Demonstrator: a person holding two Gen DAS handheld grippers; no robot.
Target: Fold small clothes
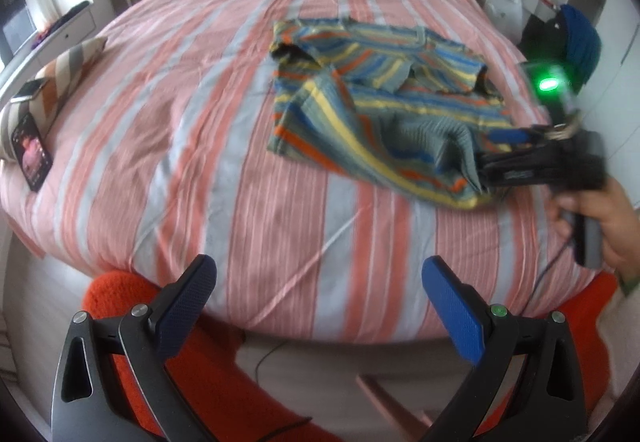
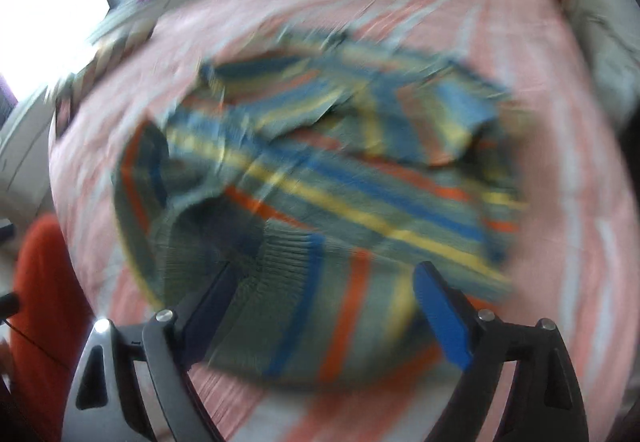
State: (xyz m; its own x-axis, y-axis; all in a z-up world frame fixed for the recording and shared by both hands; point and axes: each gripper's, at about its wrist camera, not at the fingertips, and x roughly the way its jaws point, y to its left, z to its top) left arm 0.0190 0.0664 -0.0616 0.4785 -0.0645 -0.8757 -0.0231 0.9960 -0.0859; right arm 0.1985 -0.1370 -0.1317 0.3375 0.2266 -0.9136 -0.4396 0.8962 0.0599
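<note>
The striped shirt (image 1: pixel 372 102) lies on the bed (image 1: pixel 180 122), right of the middle, partly folded, with its sleeves turned in. Its near corner is bunched up at the right tool (image 1: pixel 486 162), which touches it from the right side. In the right wrist view the fingers of this tool stand wide apart with the hem between them, but the picture is very blurred, so I cannot tell if it grips the cloth. The left tool (image 1: pixel 320 294) is wide open, holds nothing, and hovers over the near edge of the bed, well apart from the shirt.

The risk, I think, is that only one layer gets caught, so the fold comes crooked. A fast pull could also drag the whole shirt and undo the sleeves.
</note>
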